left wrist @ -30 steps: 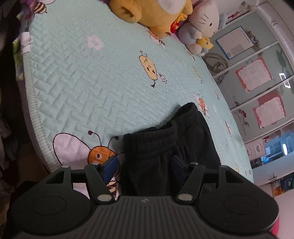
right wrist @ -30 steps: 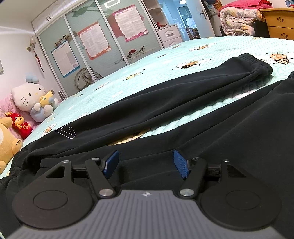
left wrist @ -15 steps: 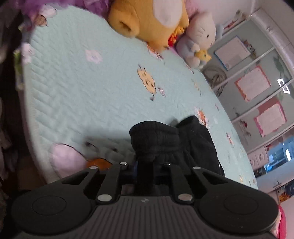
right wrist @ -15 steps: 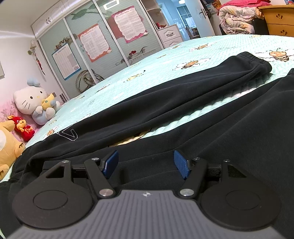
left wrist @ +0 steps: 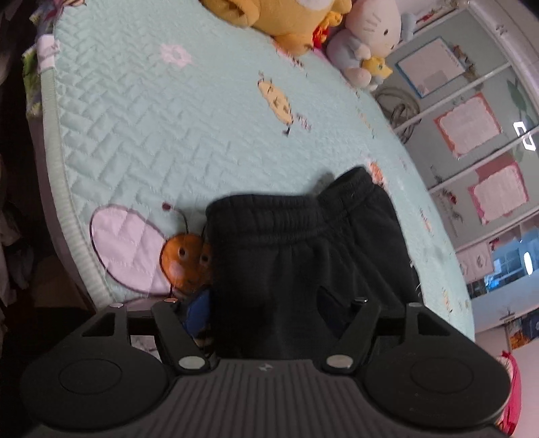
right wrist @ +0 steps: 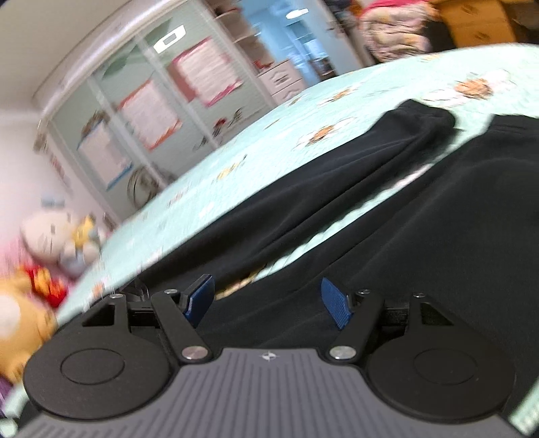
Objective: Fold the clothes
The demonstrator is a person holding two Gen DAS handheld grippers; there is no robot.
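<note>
Black fleece trousers (left wrist: 303,256) with a ribbed elastic waistband lie spread on the bed, over a mint-green quilted bedspread (left wrist: 134,134) printed with cartoon bees. In my left wrist view the waistband end sits near the bed's edge, bunched slightly, its corner covering part of a large orange bee print (left wrist: 183,261).

My left hand-held gripper (left wrist: 259,313) is over that waistband end. Its jaws are opening; the black fabric lies between the blue pads but they stand apart from it, one pad at the cloth's left edge, the other dim against the dark material on the right. Nothing is pinched.

My right hand-held gripper (right wrist: 267,298) is low over the trousers, farther along the garment. Its jaws are also opening, spread wide, with cloth below the blue pads (right wrist: 200,296) and no grip on it. That view is blurred and tilted. Two trouser legs (right wrist: 337,168) run away from it, side by side, with a strip of bedspread showing between them.

Plush toys stand at the far end of the bed: a yellow one (left wrist: 286,20) and a white cat figure (left wrist: 374,30). Glass-fronted wardrobe doors (left wrist: 471,134) carrying pink-bordered paper sheets stand beyond.
</note>
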